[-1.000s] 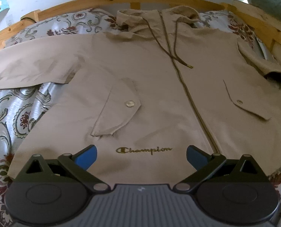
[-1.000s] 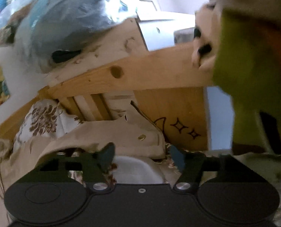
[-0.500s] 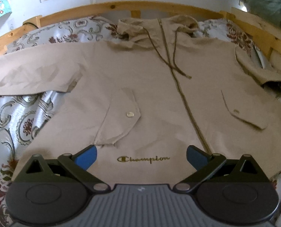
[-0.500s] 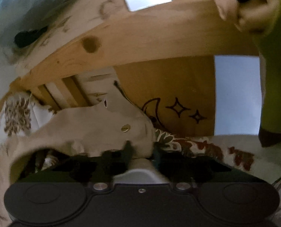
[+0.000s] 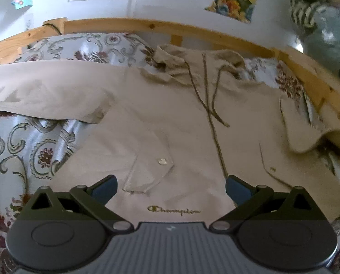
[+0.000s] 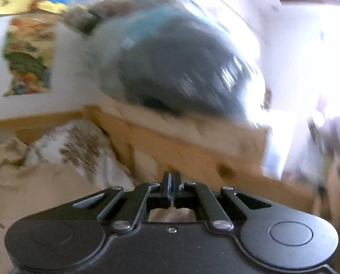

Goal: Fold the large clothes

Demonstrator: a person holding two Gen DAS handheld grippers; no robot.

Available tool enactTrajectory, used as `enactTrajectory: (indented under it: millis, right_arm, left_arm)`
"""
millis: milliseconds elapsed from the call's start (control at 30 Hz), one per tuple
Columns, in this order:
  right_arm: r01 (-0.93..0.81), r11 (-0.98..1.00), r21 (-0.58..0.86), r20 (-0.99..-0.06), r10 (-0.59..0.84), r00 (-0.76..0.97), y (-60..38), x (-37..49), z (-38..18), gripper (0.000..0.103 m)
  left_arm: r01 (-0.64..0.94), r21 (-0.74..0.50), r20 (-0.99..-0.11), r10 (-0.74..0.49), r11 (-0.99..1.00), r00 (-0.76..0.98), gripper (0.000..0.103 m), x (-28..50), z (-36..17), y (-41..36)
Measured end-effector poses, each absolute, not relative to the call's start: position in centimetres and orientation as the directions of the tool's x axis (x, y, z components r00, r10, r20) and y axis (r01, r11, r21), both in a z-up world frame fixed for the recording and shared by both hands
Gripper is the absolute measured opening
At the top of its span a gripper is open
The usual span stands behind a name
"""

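The bed (image 5: 14, 150), covered in a floral-patterned sheet and bounded by a wooden rail (image 5: 147, 24), carried the whole work. On it lay the jacket (image 5: 181, 123), tan, front up, zip closed, its long axis running from the hem just ahead of the left gripper (image 5: 171, 188) away to the hood (image 5: 192, 61) at the far rail. The jacket occupied most of the mattress. One sleeve (image 5: 44, 91) lay spread flat across to the left. The opposite sleeve (image 5: 307, 132), at the right edge, was lifted and curled clear of the sheet.

The left gripper stood with its jaws wide apart, holding nothing, above the hem over the brand lettering (image 5: 174, 210). The right gripper (image 6: 171, 190) had its jaws pressed together; pale fabric showed beneath the linkage, and the raised sleeve suggests it was clamped on that cuff, though the right wrist view was heavily blurred and the pinch itself could not be seen.

Judgement: the coming move turns on carrying the right sleeve leftward, across the long axis, onto the chest. The right gripper was the nearer to it; the left was placed to steady the hem.

Obstructions noted: the side rail (image 6: 192, 157) and a dark bundle (image 6: 181, 68) resting on it stood close by the right gripper. Two drawcords (image 5: 212, 105) lay loose across the chest, and a flap pocket (image 5: 151, 162) with its snap lay just ahead of the left jaws.
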State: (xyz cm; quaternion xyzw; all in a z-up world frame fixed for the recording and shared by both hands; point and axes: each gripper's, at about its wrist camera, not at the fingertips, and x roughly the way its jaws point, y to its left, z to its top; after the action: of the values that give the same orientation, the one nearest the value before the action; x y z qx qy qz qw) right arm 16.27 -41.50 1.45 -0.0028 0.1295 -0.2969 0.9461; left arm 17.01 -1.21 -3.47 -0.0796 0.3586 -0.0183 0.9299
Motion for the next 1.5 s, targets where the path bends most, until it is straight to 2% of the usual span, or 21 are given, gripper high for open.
enactTrajectory:
  millis: [100,200,367,433,500,533,600,700,833,900,933,967,1000,1033,1067,1100,1233,1267,1367,1433,1500]
  right_arm:
    - [0.531,0.845,-0.063,-0.234,-0.530,0.815,-40.0,17.0,3.0,0.000]
    - [0.509,0.860,-0.033,-0.262,-0.499,0.826,-39.4,16.6,2.9,0.000]
    - [0.527,0.848,0.054,-0.320,-0.485,0.814,-40.0,12.8,-0.5,0.003]
    - [0.549,0.824,0.136,-0.358,-0.476,0.803,-41.3,11.3,-1.5,0.009]
    - [0.581,0.781,0.229,-0.363,-0.485,0.795,-43.0,10.1,-2.1,0.022]
    - [0.586,0.769,0.255,-0.389,-0.473,0.790,-43.7,10.1,-2.4,0.025]
    - [0.583,0.761,0.284,-0.442,-0.435,0.784,-44.9,10.5,-3.4,0.039]
    - [0.656,0.700,0.284,-0.531,-0.455,0.715,-46.5,10.6,-5.1,0.055]
    - [0.687,0.607,0.400,-0.577,-0.415,0.703,-48.7,9.1,-7.5,0.056]
    - [0.632,0.626,0.458,-0.577,-0.331,0.746,-49.6,9.4,-8.5,0.064]
    - [0.623,0.648,0.439,-0.577,-0.328,0.748,-49.6,9.8,-8.5,0.064]
    - [0.622,0.671,0.405,-0.576,-0.341,0.743,-49.4,10.2,-8.4,0.057]
    - [0.616,0.691,0.378,-0.574,-0.347,0.741,-49.1,10.6,-8.1,0.041]
    - [0.611,0.702,0.366,-0.575,-0.345,0.742,-49.1,11.0,-7.8,0.032]
    - [0.611,0.708,0.353,-0.578,-0.348,0.738,-49.0,11.4,-7.2,0.020]
    - [0.609,0.716,0.342,-0.580,-0.349,0.736,-48.7,11.9,-6.6,0.012]
    - [0.559,0.773,0.300,-0.528,-0.354,0.772,-46.7,14.0,-2.7,0.005]
    - [0.522,0.804,0.284,-0.492,-0.345,0.799,-45.5,14.6,-1.2,0.001]
    - [0.387,0.903,0.188,-0.346,-0.308,0.886,-40.0,16.0,3.6,0.001]
    - [0.266,0.957,0.119,-0.261,-0.229,0.938,-35.9,16.8,6.0,0.001]
    - [0.124,0.988,0.087,-0.222,-0.102,0.970,-31.8,17.8,7.6,0.001]
  left_arm:
    - [-0.028,-0.181,-0.649,-0.098,0.983,0.755,0.102,16.9,-3.2,-0.3]
    - [-0.041,-0.190,-0.661,-0.097,0.981,0.744,0.102,17.4,-3.4,0.1]
    - [-0.032,-0.183,-0.707,-0.108,0.983,0.699,0.102,17.9,-5.0,-0.1]
    - [-0.037,-0.157,-0.735,-0.092,0.987,0.671,0.102,18.2,-5.8,-0.5]
    - [-0.041,-0.141,-0.751,-0.080,0.989,0.656,0.102,18.3,-6.4,-0.9]
    - [-0.039,-0.133,-0.756,-0.076,0.990,0.650,0.102,18.4,-6.7,-1.0]
    - [-0.038,-0.109,-0.765,-0.060,0.993,0.641,0.102,18.5,-7.0,-1.5]
    - [-0.042,-0.083,-0.769,-0.038,0.996,0.638,0.102,18.3,-7.3,-1.7]
    - [-0.048,-0.088,-0.780,-0.039,0.995,0.624,0.102,18.6,-7.8,-1.7]
    - [-0.050,-0.086,-0.787,-0.037,0.995,0.616,0.102,18.9,-8.0,-1.7]
    - [-0.058,-0.087,-0.788,-0.033,0.995,0.615,0.102,19.0,-7.9,-1.6]
    - [-0.065,-0.092,-0.786,-0.032,0.994,0.617,0.102,19.0,-7.8,-1.4]
    - [-0.070,-0.104,-0.780,-0.038,0.992,0.624,0.102,18.9,-7.5,-1.2]
    - [-0.073,-0.118,-0.774,-0.046,0.990,0.631,0.102,18.9,-7.3,-0.9]
    - [-0.075,-0.139,-0.769,-0.060,0.987,0.637,0.102,18.7,-6.9,-0.6]
    - [-0.077,-0.164,-0.764,-0.077,0.984,0.641,0.102,18.6,-6.5,-0.3]
    - [-0.069,-0.250,-0.743,-0.146,0.966,0.653,0.102,18.3,-5.7,0.3]
    - [-0.063,-0.252,-0.743,-0.151,0.966,0.652,0.102,18.4,-5.6,0.3]
    - [-0.056,-0.242,-0.746,-0.149,0.969,0.649,0.102,18.4,-5.6,0.1]
    - [-0.056,-0.250,-0.751,-0.157,0.967,0.642,0.102,18.4,-5.7,0.1]
    - [-0.051,-0.256,-0.751,-0.165,0.965,0.640,0.102,18.4,-5.7,0.1]
